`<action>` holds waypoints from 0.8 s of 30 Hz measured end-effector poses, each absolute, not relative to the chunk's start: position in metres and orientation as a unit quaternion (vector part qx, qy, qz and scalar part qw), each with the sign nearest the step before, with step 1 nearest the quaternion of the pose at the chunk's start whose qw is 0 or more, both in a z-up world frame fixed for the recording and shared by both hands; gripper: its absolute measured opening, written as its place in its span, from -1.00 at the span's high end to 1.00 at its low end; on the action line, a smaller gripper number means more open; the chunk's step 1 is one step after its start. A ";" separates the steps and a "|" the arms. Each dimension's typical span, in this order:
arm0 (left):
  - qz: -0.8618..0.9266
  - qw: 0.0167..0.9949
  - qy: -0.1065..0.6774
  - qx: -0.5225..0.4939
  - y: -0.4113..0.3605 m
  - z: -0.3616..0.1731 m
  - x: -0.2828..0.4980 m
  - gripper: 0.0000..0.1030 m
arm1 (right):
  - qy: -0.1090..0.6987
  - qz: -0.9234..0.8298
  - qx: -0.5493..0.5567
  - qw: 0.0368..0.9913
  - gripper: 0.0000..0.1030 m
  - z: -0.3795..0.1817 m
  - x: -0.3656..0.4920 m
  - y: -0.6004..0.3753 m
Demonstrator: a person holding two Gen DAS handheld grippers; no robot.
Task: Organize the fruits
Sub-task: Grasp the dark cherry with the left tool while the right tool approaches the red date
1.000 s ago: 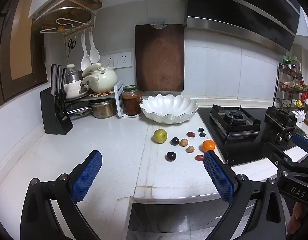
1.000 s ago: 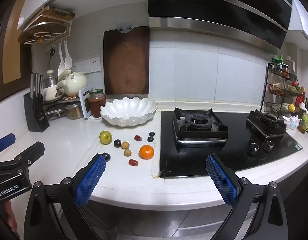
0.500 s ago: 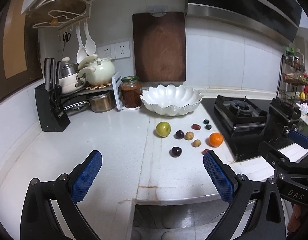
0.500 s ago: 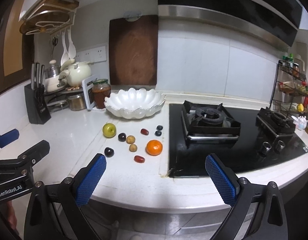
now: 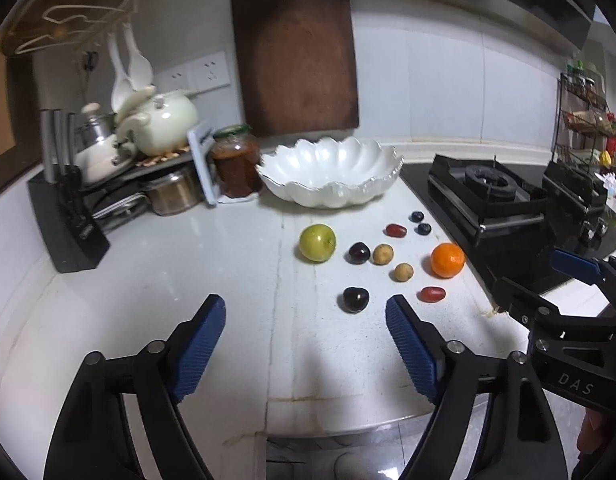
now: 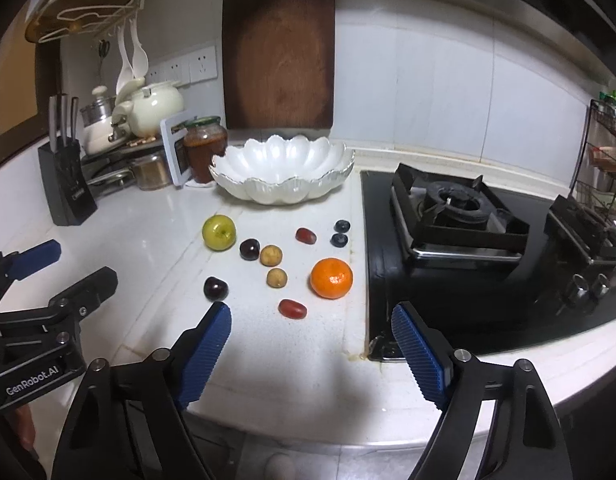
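Both grippers' fingers (image 5: 204, 344) spread, closing, nothing between — bare countertop (image 5: 168, 280) beside fruit.

Your left tool (image 5: 306, 344) sits low in its own camera view, angled downward, its two blue ribbed pads (image 5: 198, 350) apart with nothing between them; the jaws are closing. Your right tool (image 6: 312, 350) is angled downward the same way, its blue pads (image 6: 420, 362) also apart with nothing between them, and its jaws are closing too. The two tools are side by side: the right one's black frame and blue tip show at the right edge of the left camera, and the left one's frame shows at the left edge of the right camera. A sliver of your hand (image 6: 26, 426) shows beneath the left tool.
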State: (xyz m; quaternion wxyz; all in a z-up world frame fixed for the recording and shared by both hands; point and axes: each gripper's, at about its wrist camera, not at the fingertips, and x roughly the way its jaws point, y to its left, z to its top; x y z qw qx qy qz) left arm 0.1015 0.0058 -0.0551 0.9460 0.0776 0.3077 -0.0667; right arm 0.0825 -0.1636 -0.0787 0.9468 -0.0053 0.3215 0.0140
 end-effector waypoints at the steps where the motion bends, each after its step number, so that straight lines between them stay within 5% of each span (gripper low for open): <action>1: -0.070 0.945 0.310 0.079 0.004 -0.058 0.105 -0.55 | 0.324 0.015 -0.005 0.946 -0.54 -0.081 0.087 -0.163; 24: -0.156 0.910 0.373 0.094 -0.017 -0.126 0.182 -0.09 | 0.396 0.047 -0.003 0.917 0.00 -0.148 0.162 -0.152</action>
